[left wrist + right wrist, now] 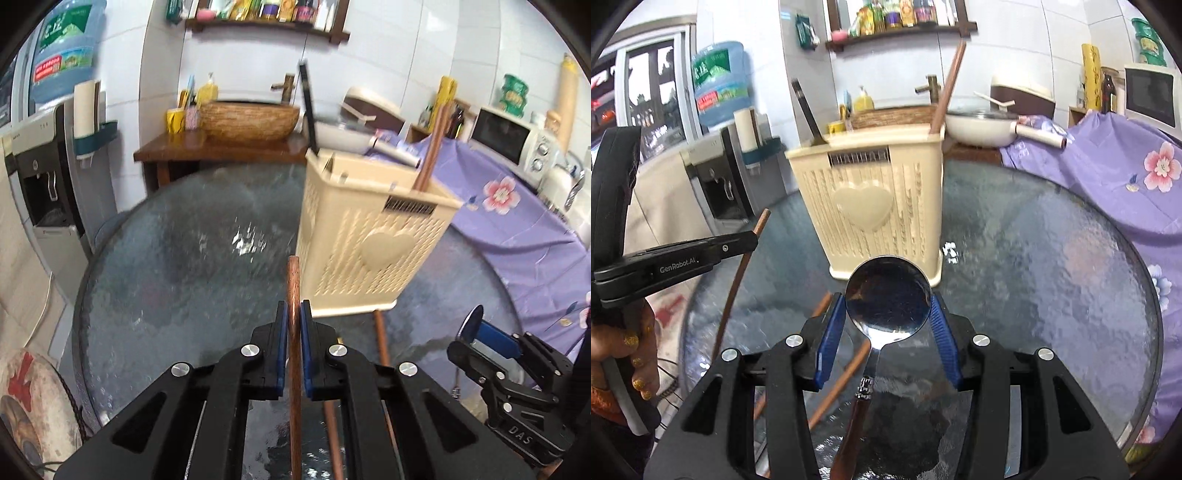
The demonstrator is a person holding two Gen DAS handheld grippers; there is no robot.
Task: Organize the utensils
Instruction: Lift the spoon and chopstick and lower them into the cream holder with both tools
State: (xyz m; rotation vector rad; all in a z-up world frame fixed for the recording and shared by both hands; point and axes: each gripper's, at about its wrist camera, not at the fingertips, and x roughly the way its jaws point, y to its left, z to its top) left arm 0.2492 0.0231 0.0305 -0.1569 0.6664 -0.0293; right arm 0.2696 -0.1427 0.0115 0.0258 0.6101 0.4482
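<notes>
My left gripper (294,314) is shut on a brown wooden chopstick (293,280) and holds it above the glass table, just left of the cream utensil basket (373,236). The basket holds a brown chopstick (430,155) and a dark utensil (308,107). My right gripper (888,299) is shut on the bowl of a metal spoon (888,299) with a brown handle, in front of the basket (871,206). The left gripper (753,240) with its chopstick (738,280) shows at the left of the right wrist view. More chopsticks (842,384) lie on the table under my right gripper.
The round glass table (166,266) carries the basket. A purple flowered cloth (517,229) covers the right side. A white pan (979,129), a microwave (509,136), a wooden washbasin (251,118) and a water dispenser (40,166) stand behind.
</notes>
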